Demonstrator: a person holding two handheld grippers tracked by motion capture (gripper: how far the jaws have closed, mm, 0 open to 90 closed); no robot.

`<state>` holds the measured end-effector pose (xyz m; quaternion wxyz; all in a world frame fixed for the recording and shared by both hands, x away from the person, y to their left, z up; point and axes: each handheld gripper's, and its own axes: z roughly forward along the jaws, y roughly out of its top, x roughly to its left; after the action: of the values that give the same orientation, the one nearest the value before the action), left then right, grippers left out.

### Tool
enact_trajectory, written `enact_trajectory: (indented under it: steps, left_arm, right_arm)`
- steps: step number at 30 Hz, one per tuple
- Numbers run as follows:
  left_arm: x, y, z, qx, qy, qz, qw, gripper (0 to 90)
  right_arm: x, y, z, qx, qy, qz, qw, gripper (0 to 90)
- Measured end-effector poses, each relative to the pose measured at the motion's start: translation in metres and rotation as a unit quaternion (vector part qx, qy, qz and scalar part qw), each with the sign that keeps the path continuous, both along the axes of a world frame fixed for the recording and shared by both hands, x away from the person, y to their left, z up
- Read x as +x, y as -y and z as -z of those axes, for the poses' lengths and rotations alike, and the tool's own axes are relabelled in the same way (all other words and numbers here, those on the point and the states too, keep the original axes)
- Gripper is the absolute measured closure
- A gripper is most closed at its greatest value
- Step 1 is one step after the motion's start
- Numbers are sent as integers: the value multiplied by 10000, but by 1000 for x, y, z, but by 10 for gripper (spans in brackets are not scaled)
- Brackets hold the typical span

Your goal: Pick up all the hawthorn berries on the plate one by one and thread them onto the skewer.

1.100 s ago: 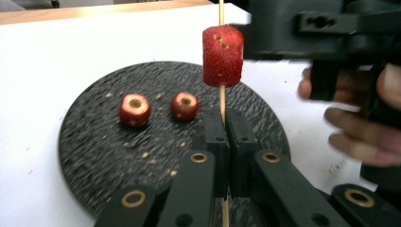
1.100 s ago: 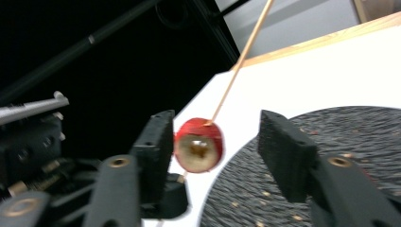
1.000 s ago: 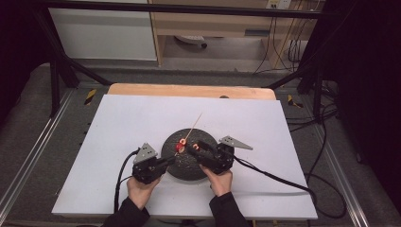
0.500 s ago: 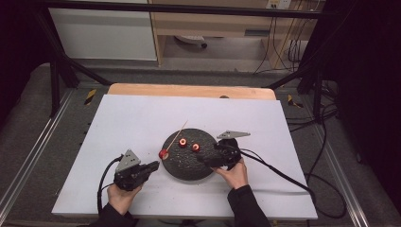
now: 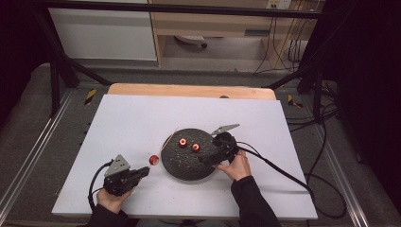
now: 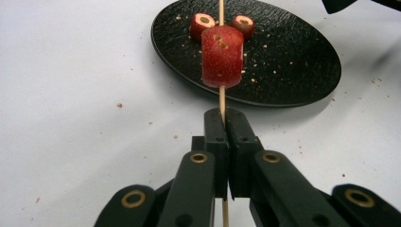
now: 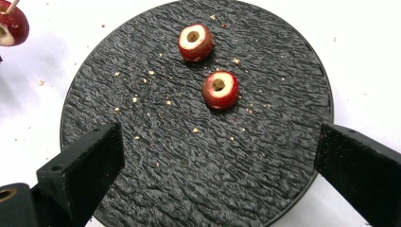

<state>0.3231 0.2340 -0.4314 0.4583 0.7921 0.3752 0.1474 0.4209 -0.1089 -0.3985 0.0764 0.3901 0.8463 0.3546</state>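
Since the earlier frames, the left gripper [image 5: 142, 171] has drawn away from the plate [image 5: 189, 168] toward the near left, carrying the skewer [image 6: 221, 101] and one fruit piece [image 5: 153, 160] with it. That piece now sits off the plate, just beside its left rim, above the white sheet [image 5: 132, 123].

Left gripper: jaws fully closed on the skewer, as the left gripper view shows. The skewer runs out between the pads and passes through the fruit piece a short way beyond the jaw tips. The far end of the skewer extends over the left rim of the plate.

Right gripper [image 5: 208, 160]: jaws have just been opening and now stand wide apart, with nothing held. In the right gripper view, both jaws sit over the near part of the plate, one toward each side.

Plate: black, round, textured, at the centre of the sheet, dotted with crumbs. Two cored pieces [image 7: 195, 42] [image 7: 220, 90] lie on its far half, close together but not touching, hollow ends facing up. Both are well beyond the tips of the open jaws.
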Motion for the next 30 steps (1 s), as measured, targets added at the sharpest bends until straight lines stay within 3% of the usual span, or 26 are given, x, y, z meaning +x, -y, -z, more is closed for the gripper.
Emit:
enact_trajectory:
  steps: [18,30]
  left_arm:
    - [2,-5,4,-51,-72,-29,10000,880]
    - [2,-5,4,-71,-64,-17,10000,880]
  right_arm:
    - [37,-37,3,-752,-457,-71,9961,75]
    - [53,-49,7,-886,-609,-48,9942,251]
